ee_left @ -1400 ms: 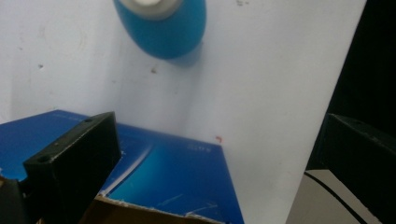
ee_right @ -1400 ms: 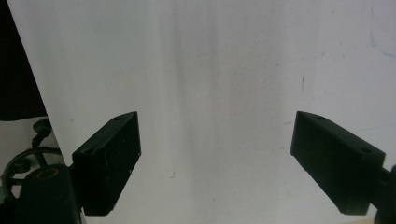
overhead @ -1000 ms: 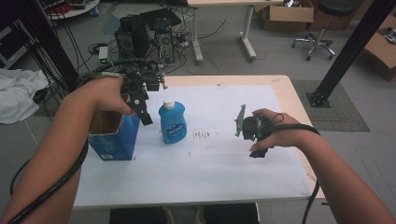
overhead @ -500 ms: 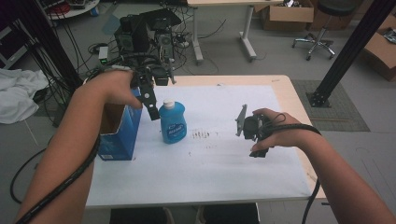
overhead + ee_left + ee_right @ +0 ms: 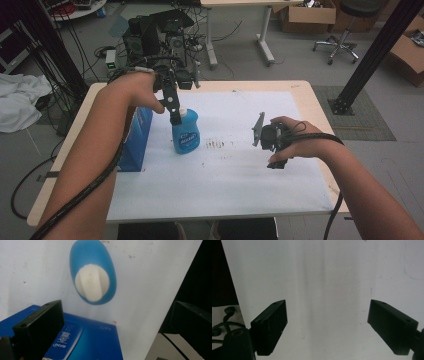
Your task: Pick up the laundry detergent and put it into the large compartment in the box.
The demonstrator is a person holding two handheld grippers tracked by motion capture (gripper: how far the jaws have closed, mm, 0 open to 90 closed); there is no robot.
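A blue bottle (image 5: 185, 134) with a white cap stands upright on the white sheet (image 5: 235, 175), left of centre. In the left gripper view I look straight down on the bottle (image 5: 93, 260) and its cap (image 5: 92, 283). My left gripper (image 5: 175, 119) hangs just above the bottle's left shoulder, pointing down. It is open (image 5: 116, 320) with nothing between its jaws. An open blue carton (image 5: 135, 142) stands left of the bottle, and its printed side (image 5: 82, 340) lies under the jaws. My right gripper (image 5: 267, 137) hovers over bare sheet right of centre, open (image 5: 328, 322) and holding nothing.
The sheet covers most of a wooden table (image 5: 305, 90). Computer gear and cables (image 5: 160, 30) sit on the floor behind the table's far left edge. A black post (image 5: 365, 60) rises at the right. White cloth (image 5: 20, 107) lies on the floor at the left.
My left gripper has moved from above the carton rightward and away from me, and now hangs over the bottle's cap. The right gripper has stayed where it was.
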